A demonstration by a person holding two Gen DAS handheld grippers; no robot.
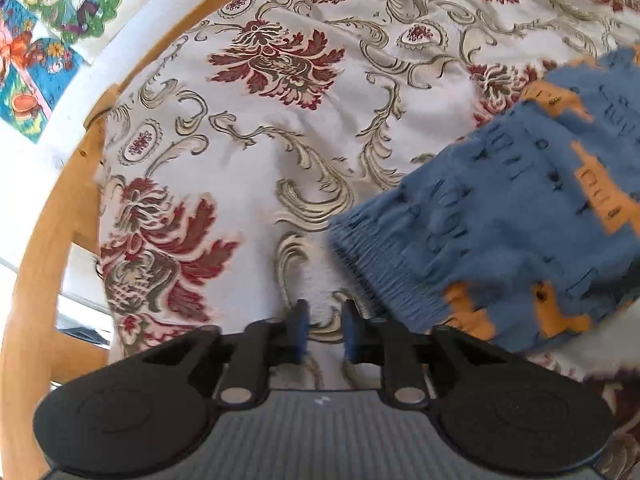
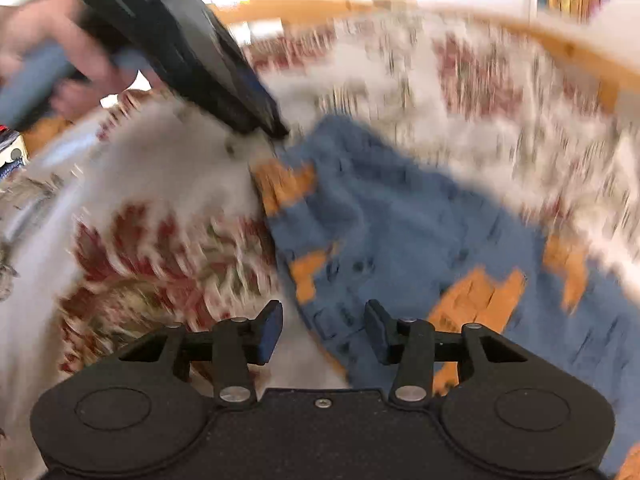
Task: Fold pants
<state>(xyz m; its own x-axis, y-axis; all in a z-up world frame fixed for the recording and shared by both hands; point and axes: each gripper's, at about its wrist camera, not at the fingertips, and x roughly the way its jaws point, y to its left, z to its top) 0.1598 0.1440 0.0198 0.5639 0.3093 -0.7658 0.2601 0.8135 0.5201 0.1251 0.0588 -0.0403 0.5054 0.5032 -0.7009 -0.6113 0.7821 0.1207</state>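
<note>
Blue pants with orange patches lie on a floral bedspread, their gathered waistband toward the lower middle of the left wrist view. My left gripper hovers just left of that waistband, open by a narrow gap with only bedspread showing between its blue pads. The right wrist view is blurred. There the pants spread from the centre to the right. My right gripper stands open over their near edge, and the pads do not press the cloth. A hand holds the left gripper, whose tip is at the pants' far corner.
A curved wooden bed rail runs along the left and far side of the bedspread, and it also shows as the rail in the right wrist view. Colourful cartoon posters hang on the white wall beyond it.
</note>
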